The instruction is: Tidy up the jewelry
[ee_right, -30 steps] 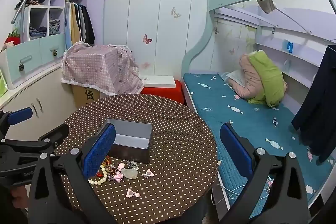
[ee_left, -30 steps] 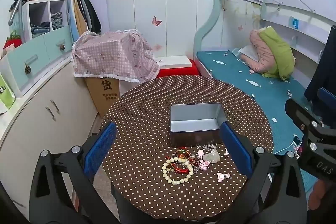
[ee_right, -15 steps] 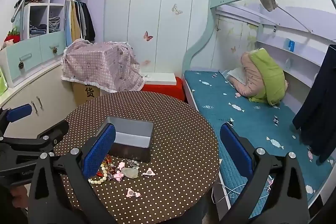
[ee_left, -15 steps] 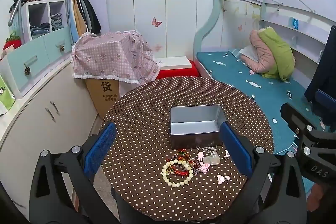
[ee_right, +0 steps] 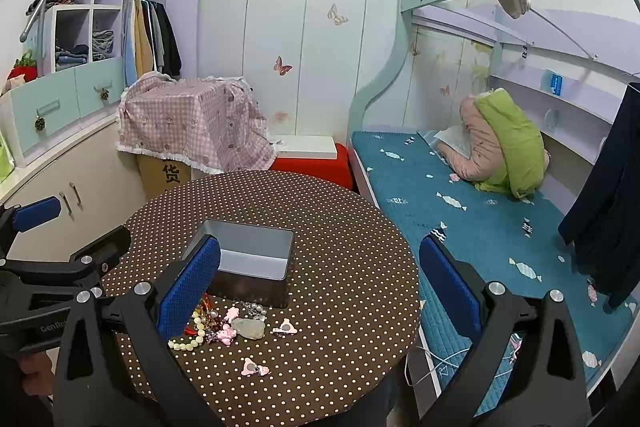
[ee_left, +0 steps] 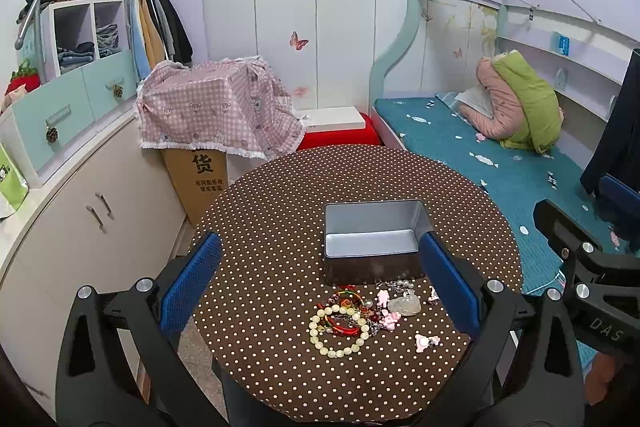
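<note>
1. Hovering spread wide and empty: left tongs (ee_left: pixel 320 283), above the near edge of the dotted counter (ee_left: pixel 280 195).
2. Hanging released too: right tongs (ee_right: pixel 320 287), off the counter's right side.
3. Lying just beneath the left tongs: jewelry pile (ee_left: pixel 360 311), cream bead bracelet (ee_left: pixel 338 333) nearest.
4. Sitting right behind the pile: open metal tin (ee_left: pixel 374 241).

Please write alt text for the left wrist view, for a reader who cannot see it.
An empty open metal tin sits on a round polka-dot table, with a beaded bracelet and small pink charms heaped just before it. The left gripper, jaws wide open, frames them.
</note>
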The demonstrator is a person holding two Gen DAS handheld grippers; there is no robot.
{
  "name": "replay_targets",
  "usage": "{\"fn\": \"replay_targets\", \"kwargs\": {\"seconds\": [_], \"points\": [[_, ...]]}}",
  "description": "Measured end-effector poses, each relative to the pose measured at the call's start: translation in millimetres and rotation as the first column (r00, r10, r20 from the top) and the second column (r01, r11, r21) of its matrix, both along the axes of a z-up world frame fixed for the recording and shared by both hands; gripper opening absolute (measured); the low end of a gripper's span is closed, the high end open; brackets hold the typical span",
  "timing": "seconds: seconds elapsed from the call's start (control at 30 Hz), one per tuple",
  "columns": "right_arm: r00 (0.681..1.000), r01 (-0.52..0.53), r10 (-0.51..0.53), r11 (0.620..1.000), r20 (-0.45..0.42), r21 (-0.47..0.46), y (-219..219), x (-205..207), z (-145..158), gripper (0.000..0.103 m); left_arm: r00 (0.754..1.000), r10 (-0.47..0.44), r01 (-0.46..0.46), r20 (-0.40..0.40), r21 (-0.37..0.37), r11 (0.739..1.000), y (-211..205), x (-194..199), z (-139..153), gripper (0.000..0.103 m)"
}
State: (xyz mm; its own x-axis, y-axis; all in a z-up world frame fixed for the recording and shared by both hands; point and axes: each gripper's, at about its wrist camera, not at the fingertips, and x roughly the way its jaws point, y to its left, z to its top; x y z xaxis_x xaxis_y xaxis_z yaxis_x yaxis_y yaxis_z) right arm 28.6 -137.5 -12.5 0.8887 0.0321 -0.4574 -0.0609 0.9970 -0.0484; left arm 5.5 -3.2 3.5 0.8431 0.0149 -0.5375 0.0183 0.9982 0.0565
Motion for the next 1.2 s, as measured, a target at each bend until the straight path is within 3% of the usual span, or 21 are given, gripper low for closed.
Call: {"fn": "replay_targets", "kwargs": {"seconds": [1.2], "points": [[1.0,0.007,-0.007,1.0,-0.015,0.023,-5,-2,-3,0.096,1.0,-0.005,0.005,-0.013,0.0,1.0,3,-1,-11,0.098]]}}
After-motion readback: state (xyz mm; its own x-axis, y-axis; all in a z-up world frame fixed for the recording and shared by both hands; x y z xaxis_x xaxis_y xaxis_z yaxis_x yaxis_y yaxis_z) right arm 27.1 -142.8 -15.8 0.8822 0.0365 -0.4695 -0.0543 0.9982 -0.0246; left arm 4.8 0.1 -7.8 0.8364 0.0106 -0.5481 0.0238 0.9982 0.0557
